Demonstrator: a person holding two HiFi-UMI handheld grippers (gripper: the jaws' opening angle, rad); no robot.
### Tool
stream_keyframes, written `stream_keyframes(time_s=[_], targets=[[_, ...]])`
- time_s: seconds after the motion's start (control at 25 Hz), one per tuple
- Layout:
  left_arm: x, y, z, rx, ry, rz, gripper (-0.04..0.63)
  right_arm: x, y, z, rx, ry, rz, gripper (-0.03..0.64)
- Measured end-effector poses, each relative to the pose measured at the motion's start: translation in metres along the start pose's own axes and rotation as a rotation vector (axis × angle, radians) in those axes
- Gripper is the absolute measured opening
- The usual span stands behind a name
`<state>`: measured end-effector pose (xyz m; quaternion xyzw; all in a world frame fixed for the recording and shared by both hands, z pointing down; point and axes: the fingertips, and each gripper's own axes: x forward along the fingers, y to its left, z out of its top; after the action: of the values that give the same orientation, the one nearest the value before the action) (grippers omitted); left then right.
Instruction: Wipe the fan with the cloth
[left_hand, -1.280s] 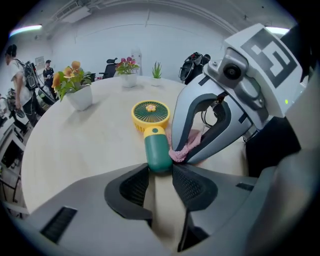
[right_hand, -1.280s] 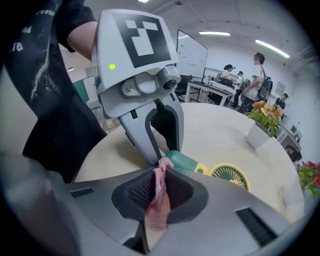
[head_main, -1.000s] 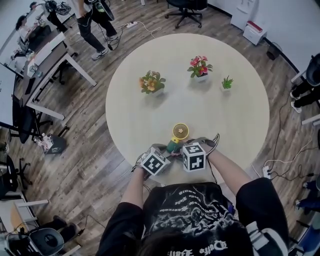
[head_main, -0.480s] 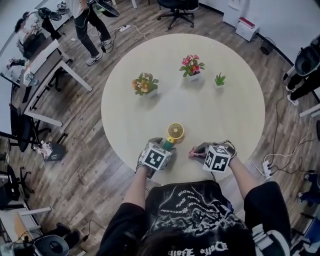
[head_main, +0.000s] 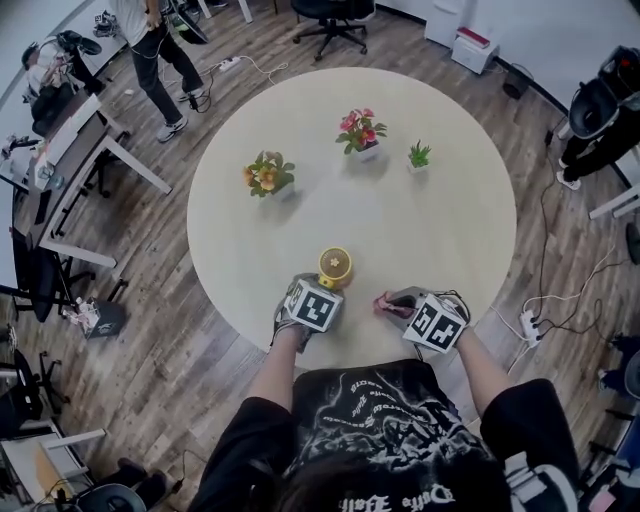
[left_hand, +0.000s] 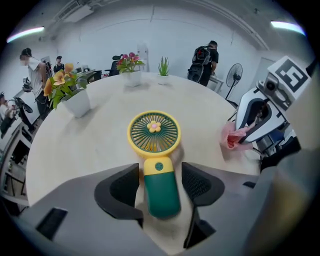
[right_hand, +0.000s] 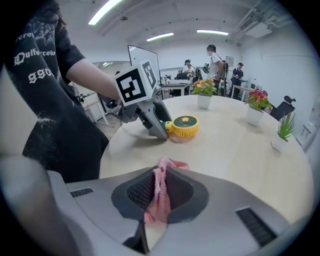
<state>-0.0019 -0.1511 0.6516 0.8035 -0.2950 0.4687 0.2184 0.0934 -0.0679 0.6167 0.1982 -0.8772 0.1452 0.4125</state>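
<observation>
A person at a round surface is getting ready to wipe a small yellow-and-green fan, which is lying flat, face up, near the edge closest to the person. The left gripper is straddling the fan's green handle, its fingers released and standing clear on both sides after just closing in slightly. Just right of the fan, the right gripper is keeping its fingers clenched on a pink cloth.

Done well, the left fingers would likely be pinning the handle first, so the light fan is not sliding as the cloth is dragging across the grille. The edge behind the handle is leaving little slack; beyond the fan, bare surface is running out to three plant pots, well apart.
</observation>
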Motion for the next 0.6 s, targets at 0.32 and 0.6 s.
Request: stream_keyframes(time_s=[0.32, 0.6], targets=[[0.000, -0.003, 0.005, -0.085, -0.024, -0.074, 0.201, -0.002, -0.004, 0.000, 0.091, -0.051, -0.059, 0.048], [-0.036, -0.003, 0.031, -0.634, -0.342, -0.336, 0.199, -0.034, -0.023, 0.042, 0.277, -0.308, -0.108, 0.048]])
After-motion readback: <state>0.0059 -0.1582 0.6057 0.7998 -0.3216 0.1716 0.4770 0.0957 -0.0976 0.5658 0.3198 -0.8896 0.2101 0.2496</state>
